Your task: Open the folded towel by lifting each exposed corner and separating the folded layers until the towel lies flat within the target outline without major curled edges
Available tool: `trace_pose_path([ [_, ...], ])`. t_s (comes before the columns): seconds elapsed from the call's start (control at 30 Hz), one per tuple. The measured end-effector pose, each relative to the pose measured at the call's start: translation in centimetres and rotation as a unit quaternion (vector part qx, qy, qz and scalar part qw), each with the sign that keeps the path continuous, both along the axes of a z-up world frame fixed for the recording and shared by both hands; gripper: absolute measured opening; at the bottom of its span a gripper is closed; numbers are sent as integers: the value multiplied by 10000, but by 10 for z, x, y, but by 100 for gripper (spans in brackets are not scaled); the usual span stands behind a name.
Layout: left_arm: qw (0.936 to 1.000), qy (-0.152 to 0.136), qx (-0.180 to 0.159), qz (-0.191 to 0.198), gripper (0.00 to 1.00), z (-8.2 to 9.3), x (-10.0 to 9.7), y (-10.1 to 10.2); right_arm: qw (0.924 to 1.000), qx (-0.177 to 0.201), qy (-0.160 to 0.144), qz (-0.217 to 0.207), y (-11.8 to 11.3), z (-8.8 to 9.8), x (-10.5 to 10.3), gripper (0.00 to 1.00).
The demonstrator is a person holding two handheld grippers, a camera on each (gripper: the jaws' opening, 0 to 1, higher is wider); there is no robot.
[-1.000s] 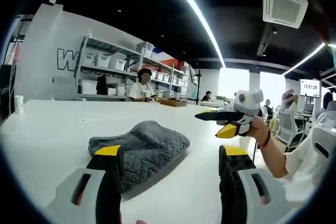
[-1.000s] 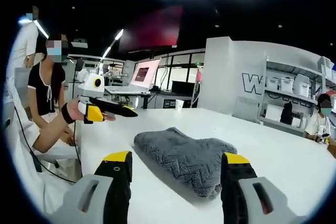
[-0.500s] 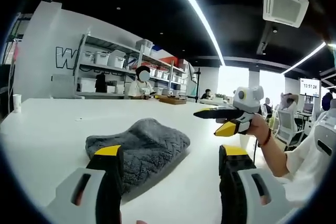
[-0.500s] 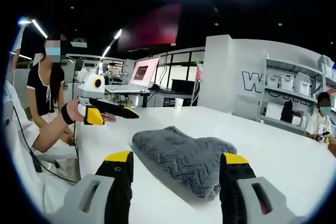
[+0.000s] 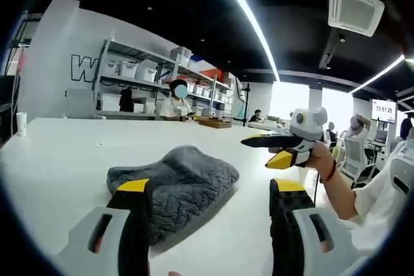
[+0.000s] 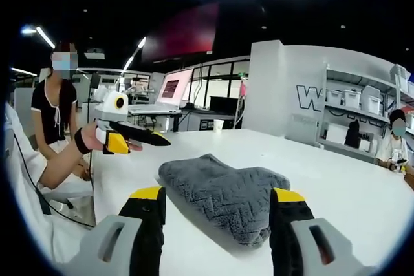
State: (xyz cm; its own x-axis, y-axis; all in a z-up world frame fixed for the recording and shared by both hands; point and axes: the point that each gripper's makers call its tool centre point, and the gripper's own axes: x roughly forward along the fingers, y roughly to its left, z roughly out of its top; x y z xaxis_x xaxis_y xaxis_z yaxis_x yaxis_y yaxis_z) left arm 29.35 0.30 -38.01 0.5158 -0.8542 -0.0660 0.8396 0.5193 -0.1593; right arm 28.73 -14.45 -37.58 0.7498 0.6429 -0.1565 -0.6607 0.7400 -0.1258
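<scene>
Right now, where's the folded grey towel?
The folded grey towel lies on the white table, just past the left gripper and ahead of the right gripper, untouched.

Both views look low across the white table [image 5: 58, 159] from opposite sides, near the folded grey towel [image 5: 178, 182] they share.
</scene>
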Motion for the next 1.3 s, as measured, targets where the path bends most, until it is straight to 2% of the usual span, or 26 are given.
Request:
trace_pose_path([
  [0.47,9999,82,-16,59,72,-2,6,0,9999,20,68,-81,-2,-1,8,61],
  [0.63,9999,87,107,96,71,-6,7,-2,9999,46,85,-112,-2,-1,12,60],
  [1.03,9998,177,-6,73,70,-5,13,-5,9997,54,163,-184,-8,-5,19,60],
  [1.2,9996,276,18,94,69,-8,16,-5,9995,203,224,-78,-5,-3,21,60],
  [1.3,9994,298,40,146,69,-9,21,-4,9996,65,213,-195,-7,-5,24,61],
])
